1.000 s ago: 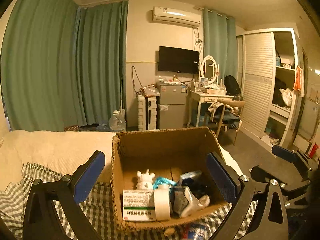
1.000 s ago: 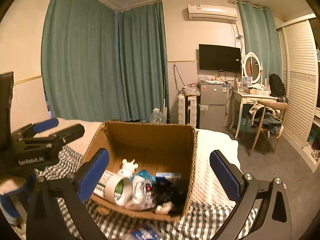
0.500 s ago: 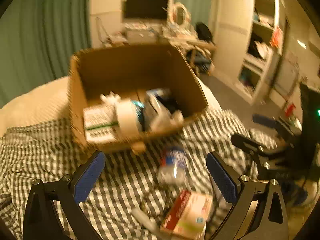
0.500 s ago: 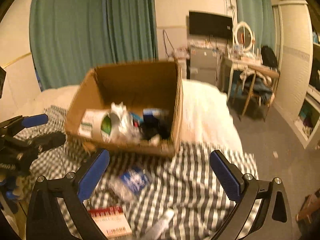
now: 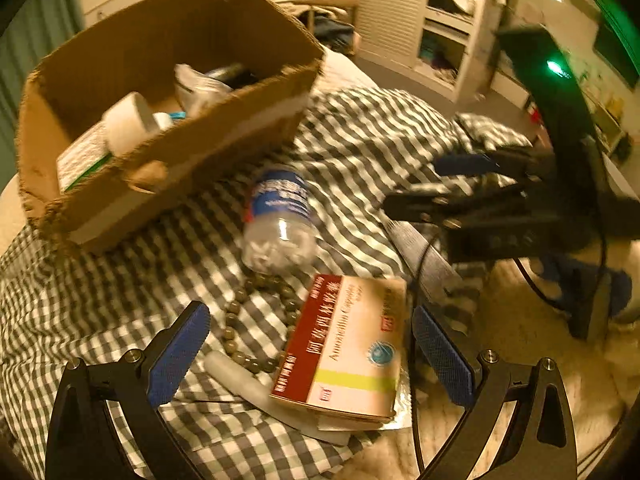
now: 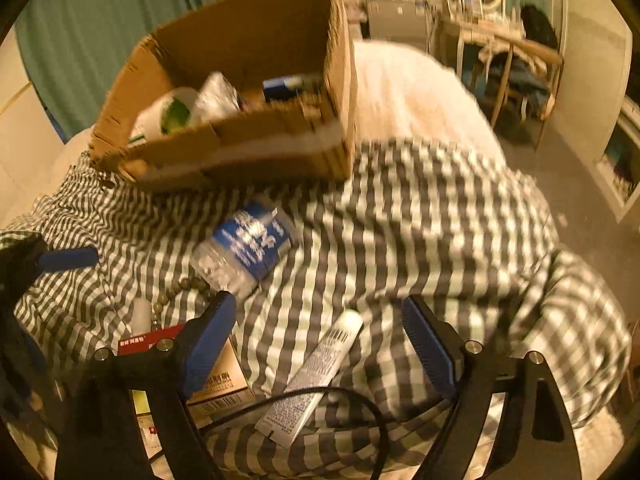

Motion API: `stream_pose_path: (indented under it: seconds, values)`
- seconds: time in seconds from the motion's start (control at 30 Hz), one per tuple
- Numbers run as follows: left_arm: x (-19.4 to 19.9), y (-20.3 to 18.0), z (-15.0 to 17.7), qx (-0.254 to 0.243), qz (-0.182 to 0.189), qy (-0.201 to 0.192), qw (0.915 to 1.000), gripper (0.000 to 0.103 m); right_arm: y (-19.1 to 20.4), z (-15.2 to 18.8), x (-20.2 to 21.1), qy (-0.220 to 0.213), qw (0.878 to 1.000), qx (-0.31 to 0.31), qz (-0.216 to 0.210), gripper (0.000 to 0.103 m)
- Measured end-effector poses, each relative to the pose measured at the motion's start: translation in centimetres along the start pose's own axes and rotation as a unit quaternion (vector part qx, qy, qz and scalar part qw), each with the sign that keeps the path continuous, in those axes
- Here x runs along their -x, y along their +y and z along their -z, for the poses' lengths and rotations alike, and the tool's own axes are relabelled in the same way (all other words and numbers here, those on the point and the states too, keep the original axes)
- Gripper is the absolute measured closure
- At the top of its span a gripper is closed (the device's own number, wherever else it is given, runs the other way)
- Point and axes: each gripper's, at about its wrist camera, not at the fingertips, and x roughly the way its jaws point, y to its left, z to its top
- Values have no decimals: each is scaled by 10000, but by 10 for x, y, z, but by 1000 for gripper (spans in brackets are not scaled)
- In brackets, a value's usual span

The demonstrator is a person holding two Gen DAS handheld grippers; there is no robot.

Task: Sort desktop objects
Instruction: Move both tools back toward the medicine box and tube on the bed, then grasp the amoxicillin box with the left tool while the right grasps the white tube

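Loose items lie on a checked cloth (image 5: 120,280) in front of a cardboard box (image 5: 168,60) holding several objects. My left gripper (image 5: 310,352) is open and points down over a red-and-white medicine box (image 5: 348,344). Beside that box lie a bead bracelet (image 5: 248,320) and a white stick (image 5: 248,380). A water bottle (image 5: 278,216) with a blue label lies nearer the cardboard box. My right gripper (image 6: 318,332) hangs over a white tube (image 6: 316,376), its jaws closing and its pads not touching the tube.
A black cable (image 6: 320,392) loops over the tube's lower end. My right gripper (image 5: 440,182) shows at the right of the left wrist view. White bedding (image 6: 420,92) lies behind the box (image 6: 240,60), with a chair and desk (image 6: 512,60) further back.
Both grippers tipped downward and sank toward the bed. The views swung from the room and box down to the checked cloth with its loose items. The right jaws narrowed a little.
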Motion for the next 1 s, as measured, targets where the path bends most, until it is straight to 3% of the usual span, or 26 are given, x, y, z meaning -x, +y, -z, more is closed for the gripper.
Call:
stream_pose_path:
  seconds: [0.17,0.4,0.47,0.6,0.83,1.0]
  values:
    - [-17,-3,6,-96,157,268,9995,0,-2,4,-18,317,9995,-45,-52,23]
    - [-53,-10,17,-194,236,746,9967,0,-5,14,-66,1205,9923,-158,-242,44]
    - [-64,-10,20,-155,285,897,9954,15,-4,16,-76,1342,9907,-145,-195,51]
    - [-60,-8,20,-64,423,798,9959,19,-4,18,-76,1322,9908,-136,-255,74]
    - [-34,7,13,219,338,379,9985,21,-2,19,-57,939,9951,-101,-304,76]
    - [-7,19,1,439,291,-81,9986,23,0,12,-27,344,9989,32,-306,78]
